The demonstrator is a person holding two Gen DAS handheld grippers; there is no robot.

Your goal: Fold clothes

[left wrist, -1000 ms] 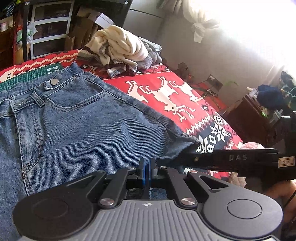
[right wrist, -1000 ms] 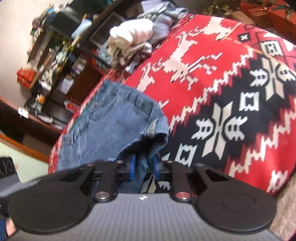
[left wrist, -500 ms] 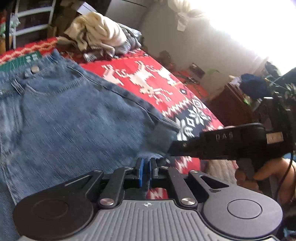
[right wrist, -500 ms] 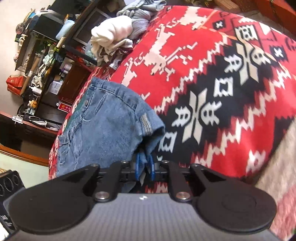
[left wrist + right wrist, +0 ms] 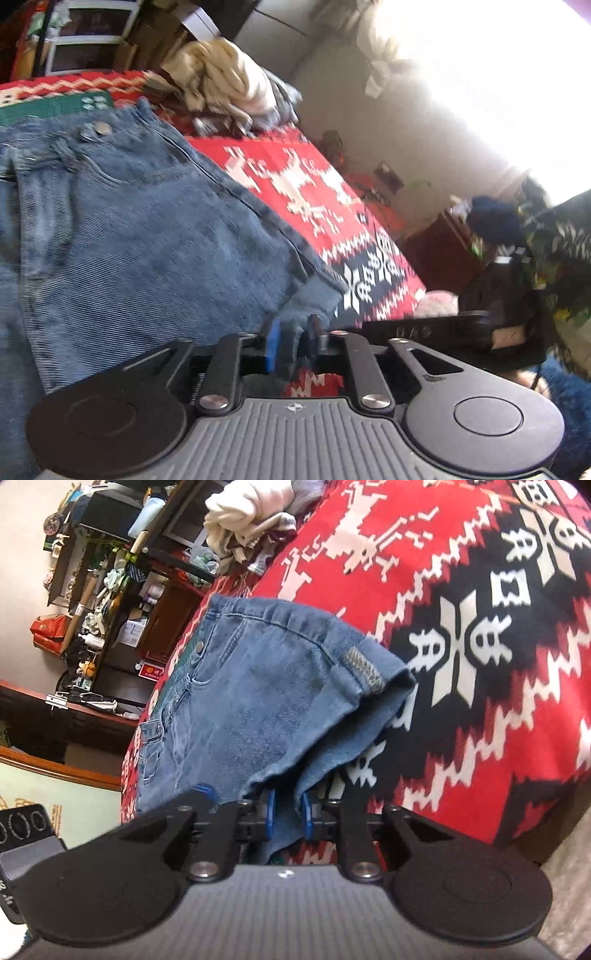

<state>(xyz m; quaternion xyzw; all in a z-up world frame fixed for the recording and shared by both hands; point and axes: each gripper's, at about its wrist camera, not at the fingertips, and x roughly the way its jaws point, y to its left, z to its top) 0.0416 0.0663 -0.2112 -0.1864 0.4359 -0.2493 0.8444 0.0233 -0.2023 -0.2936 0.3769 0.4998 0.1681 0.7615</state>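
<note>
The denim shorts lay flat on a surface covered by a red patterned blanket, waistband and metal button at the far end and the leg hem at the near edge, so their long axis ran straight away from both wrist cameras. The left tongs had their blue pads spread a little with hem cloth passing between them; whether the pads truly pinched the denim could not be told through the motion blur. The right tongs stood likewise, pads slightly apart with a fold of the hem corner hanging between them, and again a firm grip could not be confirmed. In the left view the right tongs showed just beside the left, to its right, both at the same hem edge. The fold would probably carry the hem forward toward the waistband, along that axis, with neither hand clearly nearer. A heap of cream and grey clothes sat beyond the waistband, well apart.
</note>
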